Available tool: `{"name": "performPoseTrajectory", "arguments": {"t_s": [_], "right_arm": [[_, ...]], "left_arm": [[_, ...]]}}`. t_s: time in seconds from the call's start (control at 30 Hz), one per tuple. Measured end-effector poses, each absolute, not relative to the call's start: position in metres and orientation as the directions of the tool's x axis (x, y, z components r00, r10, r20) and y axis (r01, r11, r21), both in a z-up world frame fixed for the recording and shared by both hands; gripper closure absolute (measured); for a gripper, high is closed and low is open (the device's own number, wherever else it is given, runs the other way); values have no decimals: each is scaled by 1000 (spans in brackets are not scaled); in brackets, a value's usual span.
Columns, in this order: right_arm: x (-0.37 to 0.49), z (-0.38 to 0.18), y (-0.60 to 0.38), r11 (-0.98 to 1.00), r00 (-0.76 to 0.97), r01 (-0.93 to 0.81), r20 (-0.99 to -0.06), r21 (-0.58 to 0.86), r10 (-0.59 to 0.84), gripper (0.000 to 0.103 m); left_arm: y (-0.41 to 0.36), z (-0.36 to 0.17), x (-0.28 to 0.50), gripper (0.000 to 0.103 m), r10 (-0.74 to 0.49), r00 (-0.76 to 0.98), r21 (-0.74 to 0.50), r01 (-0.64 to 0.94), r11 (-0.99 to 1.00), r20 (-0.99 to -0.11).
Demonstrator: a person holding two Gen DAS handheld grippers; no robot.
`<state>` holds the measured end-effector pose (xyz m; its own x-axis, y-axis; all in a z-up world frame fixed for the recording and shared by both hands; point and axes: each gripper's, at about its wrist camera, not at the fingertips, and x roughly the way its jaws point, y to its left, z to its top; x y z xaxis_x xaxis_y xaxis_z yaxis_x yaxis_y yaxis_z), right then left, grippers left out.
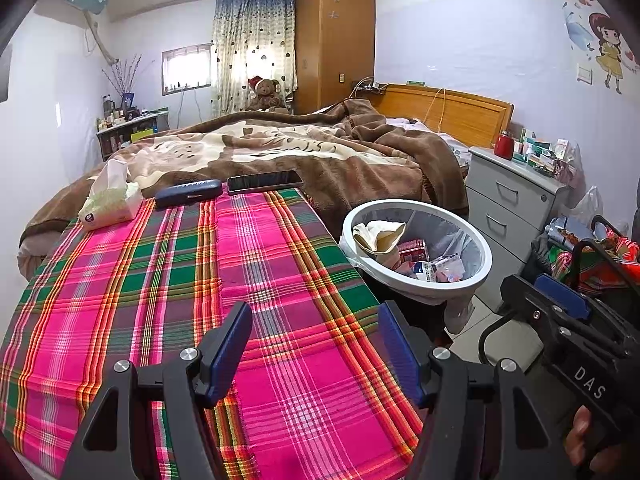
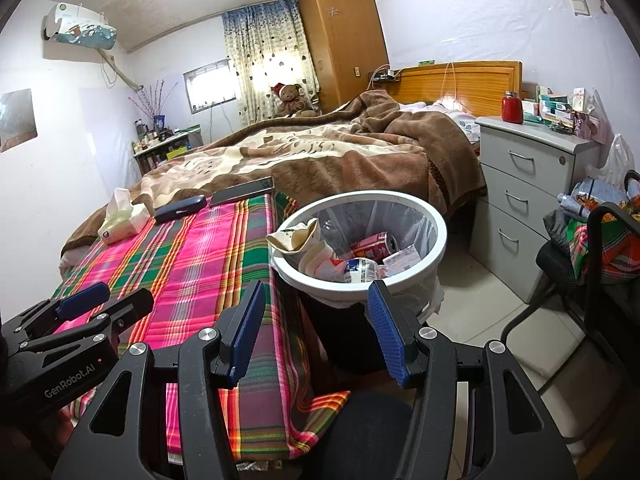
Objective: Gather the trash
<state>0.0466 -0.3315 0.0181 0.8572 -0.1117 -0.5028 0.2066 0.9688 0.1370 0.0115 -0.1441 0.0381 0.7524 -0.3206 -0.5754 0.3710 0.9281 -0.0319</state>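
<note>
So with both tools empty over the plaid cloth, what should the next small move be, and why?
Probably none beyond drawing back. The bin already holds a can, wrappers and crumpled paper, while the plaid cloth carries only a tissue pack, a dark case and a phone, none plainly trash. The left tool and right tool are open and empty.

1. The left claw had black angular arms, ribbed blue pads and silver screws.
2. The right claw matched it, with "DAS" in white on its body.
3. The left body read "GenRobot.AI".
</note>
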Motion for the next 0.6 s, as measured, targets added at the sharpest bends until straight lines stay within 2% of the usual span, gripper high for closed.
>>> {"name": "performPoseTrajectory", "arguments": {"t_s": [0.6], "right_arm": [[46,19,-328,969,859,204,-499,137,-110,48]], "left_arm": [[-143,40,10,38,-322,754,-32,372,928,-572]]}}
